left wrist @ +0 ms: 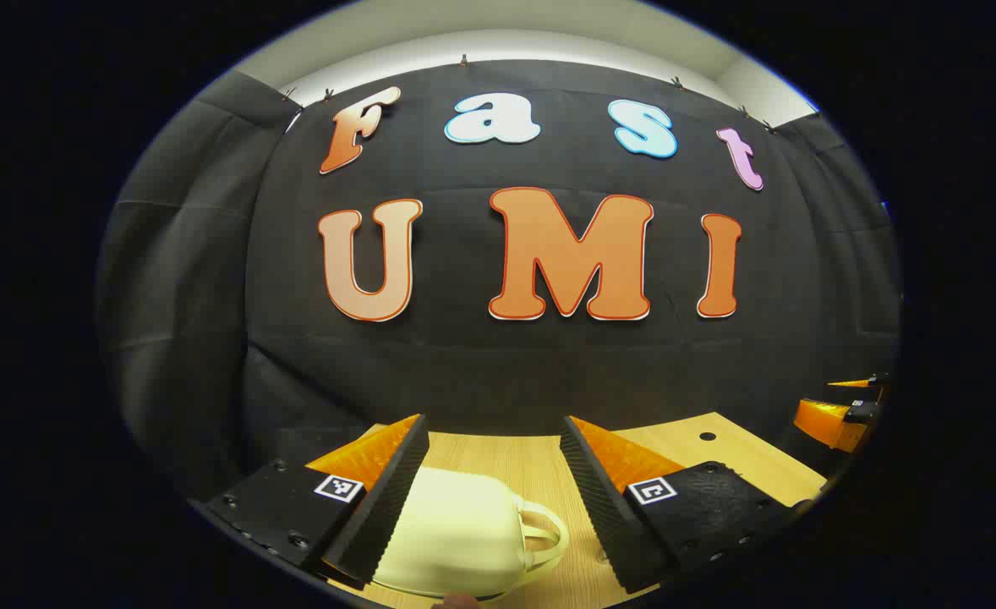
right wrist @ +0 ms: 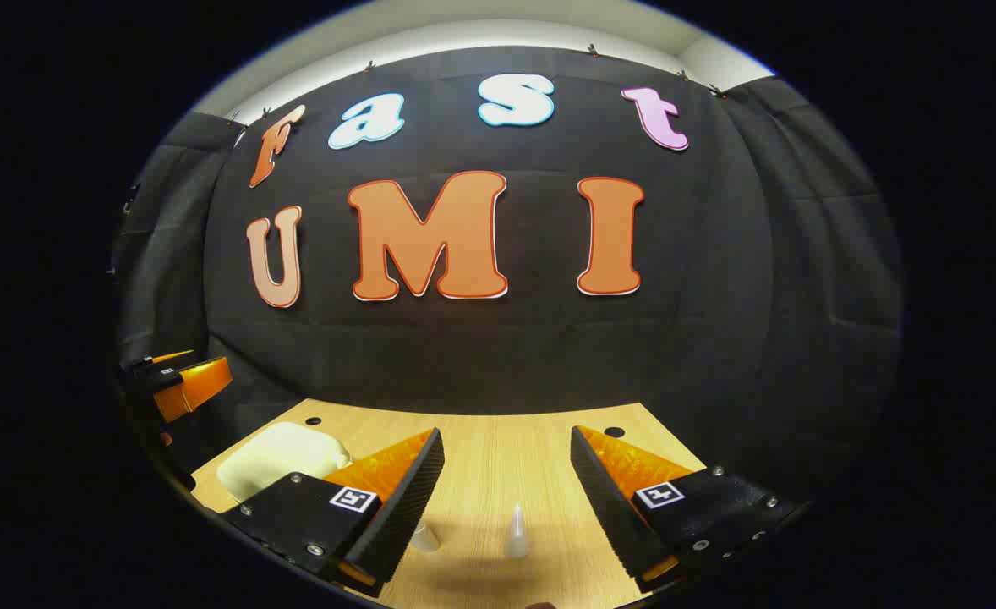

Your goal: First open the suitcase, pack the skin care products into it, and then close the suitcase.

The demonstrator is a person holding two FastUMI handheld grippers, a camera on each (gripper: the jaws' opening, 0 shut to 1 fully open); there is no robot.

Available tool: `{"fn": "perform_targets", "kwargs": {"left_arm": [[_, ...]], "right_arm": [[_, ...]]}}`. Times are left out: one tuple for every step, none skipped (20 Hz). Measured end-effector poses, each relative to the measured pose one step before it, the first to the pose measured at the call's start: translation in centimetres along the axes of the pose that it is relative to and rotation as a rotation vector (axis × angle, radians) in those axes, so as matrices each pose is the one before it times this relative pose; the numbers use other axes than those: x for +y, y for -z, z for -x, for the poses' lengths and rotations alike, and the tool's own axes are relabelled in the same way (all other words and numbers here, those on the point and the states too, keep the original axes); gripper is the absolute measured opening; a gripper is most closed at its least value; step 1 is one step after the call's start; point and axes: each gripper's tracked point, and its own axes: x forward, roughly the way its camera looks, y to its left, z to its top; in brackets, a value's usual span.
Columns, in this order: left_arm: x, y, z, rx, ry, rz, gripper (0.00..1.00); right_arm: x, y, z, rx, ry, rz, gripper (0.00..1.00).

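Both claws agape; cream suitcase unmarked, closed.

There is 1 suitcase, cream-coloured and closed, with 1 handle on its side. It lies on 1 wooden table. On the table stand 2 small clear bottles, one partly hidden behind a finger. The tabletop has 2 dark round holes near its far edge. 2 grippers are present, left and right, each with 2 fingers.
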Motion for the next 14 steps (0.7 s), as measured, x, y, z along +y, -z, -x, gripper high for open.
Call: {"fn": "perform_targets", "kwargs": {"left_arm": [[0.152, -0.230, 0.235, -0.00519, -0.00484, -0.00678, 0.98], [0.271, -0.274, 0.117, -0.00440, -0.00275, -0.00543, 0.98], [0.194, -0.036, 0.074, -0.00408, -0.00222, -0.00334, 0.98], [0.228, -0.125, 0.167, -0.00072, -0.00205, -0.00141, 0.98], [0.142, -0.038, 0.105, -0.00081, -0.00119, 0.00062, 0.95], [0.159, -0.077, 0.021, 0.00044, -0.00167, 0.00171, 0.98], [0.084, 0.082, -0.044, 0.00355, 0.00065, 0.00217, 0.98], [-0.064, 0.122, -0.039, 0.00557, 0.00299, 0.00228, 0.98], [-0.120, 0.021, 0.004, -0.00179, 0.00550, 0.00090, 0.98], [-0.135, -0.178, -0.114, -0.00909, 0.00324, -0.00123, 0.95], [-0.091, 0.133, -0.157, -0.00289, -0.00033, -0.00494, 0.95], [0.028, 0.031, 0.009, 0.00684, -0.00416, -0.00562, 0.98], [-0.256, 0.087, -0.030, -0.00090, 0.00511, -0.00413, 0.98], [-0.413, -0.193, -0.259, -0.00548, 0.00956, -0.00744, 0.98]], "right_arm": [[0.053, 0.015, -0.003, -0.00145, 0.00173, 0.00411, 0.95], [0.002, -0.022, 0.066, -0.00269, -0.00032, -0.00272, 0.95], [0.052, -0.189, 0.056, -0.00528, -0.00095, -0.00554, 0.95], [-0.081, -0.095, 0.039, -0.00825, 0.00007, -0.00339, 0.95], [-0.012, -0.134, 0.032, -0.00504, 0.00004, 0.00148, 0.95], [-0.012, -0.018, 0.042, -0.00340, 0.00003, 0.00271, 0.95], [0.057, -0.084, 0.033, -0.00137, -0.00213, 0.00037, 0.95], [0.110, -0.083, 0.079, -0.00244, -0.00254, -0.00149, 0.95], [0.065, -0.233, 0.117, -0.00946, -0.00208, -0.00030, 0.95], [0.035, -0.235, 0.026, -0.01155, 0.00605, 0.00611, 0.95], [-0.195, 0.086, -0.133, -0.00104, 0.01054, 0.01032, 0.96], [-0.231, 0.346, -0.038, 0.00748, 0.00431, 0.00447, 0.96], [0.059, 0.045, 0.134, -0.00088, -0.00401, -0.00163, 0.95], [-0.185, 0.001, -0.021, -0.00290, 0.00561, 0.00049, 0.95]]}}
